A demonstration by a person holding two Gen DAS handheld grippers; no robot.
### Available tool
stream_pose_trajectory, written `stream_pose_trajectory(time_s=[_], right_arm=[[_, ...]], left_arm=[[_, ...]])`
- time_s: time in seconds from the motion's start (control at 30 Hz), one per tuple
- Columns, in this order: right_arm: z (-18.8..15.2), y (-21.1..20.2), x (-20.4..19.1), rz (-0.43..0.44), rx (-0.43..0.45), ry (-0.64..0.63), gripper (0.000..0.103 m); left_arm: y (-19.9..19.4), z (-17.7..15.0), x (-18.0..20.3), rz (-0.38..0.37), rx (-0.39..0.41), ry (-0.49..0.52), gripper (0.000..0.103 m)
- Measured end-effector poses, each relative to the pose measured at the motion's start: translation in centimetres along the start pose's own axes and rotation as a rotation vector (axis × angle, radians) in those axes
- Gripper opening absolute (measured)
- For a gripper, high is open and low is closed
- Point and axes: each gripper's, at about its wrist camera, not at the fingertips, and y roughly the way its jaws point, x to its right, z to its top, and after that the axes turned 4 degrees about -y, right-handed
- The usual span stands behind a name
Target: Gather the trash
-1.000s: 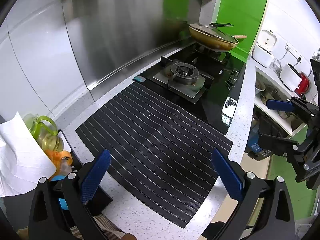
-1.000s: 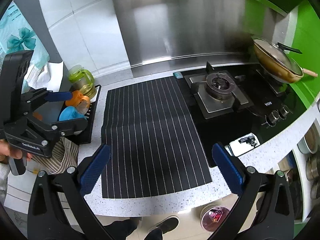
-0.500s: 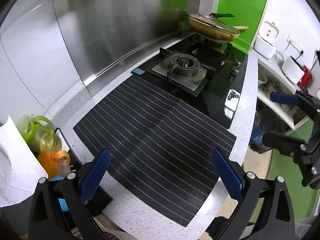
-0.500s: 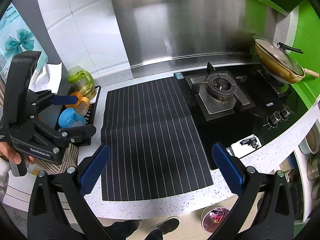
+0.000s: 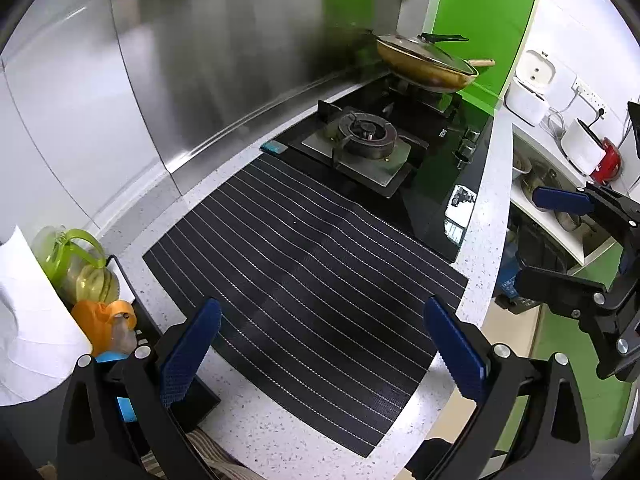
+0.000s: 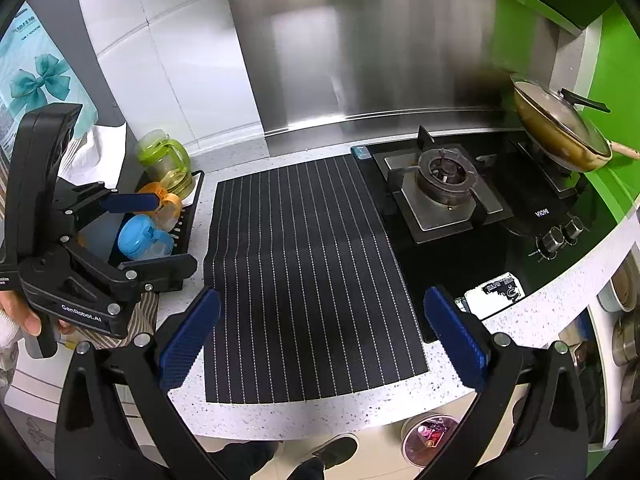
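My left gripper (image 5: 320,340) hangs open and empty over the near edge of a black striped mat (image 5: 304,256). My right gripper (image 6: 320,340) is open and empty above the same mat (image 6: 304,264), near its front edge. A small teal flat item (image 6: 360,152) lies at the mat's back corner beside the stove, also seen as a teal item (image 5: 274,147) in the left wrist view. On the floor below the counter edge stands a round bin (image 6: 430,434) with pinkish rubbish inside. Each gripper shows in the other's view: left gripper (image 6: 174,232), right gripper (image 5: 528,238).
A gas stove (image 6: 444,184) and a lidded pan (image 6: 560,128) sit to the right. A black rack (image 6: 188,216) with a green jug (image 6: 166,160) and orange and blue cups stands at the left. Shelves with appliances (image 5: 532,92) lie beyond the counter edge. A person's shoes (image 6: 332,452) are below.
Both grippers stay open and empty. The left gripper has shifted slightly right toward the mat, and its view has swung so the stove sits nearer the middle.
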Motion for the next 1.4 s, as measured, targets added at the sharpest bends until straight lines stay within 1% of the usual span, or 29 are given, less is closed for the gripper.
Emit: stream_pose_trajectory(time_s=[0.43,1.4], right_arm=[[0.14,0.28,-0.23,0.003,-0.002,-0.010,0.100],[0.18,0.41,0.20,0.004,-0.007,-0.012,0.100]], left_arm=[[-0.08,0.22,-0.60,0.002,0.004,-0.025,0.097],[0.10,0.40,-0.91,0.000,0.003,-0.024,0.097]])
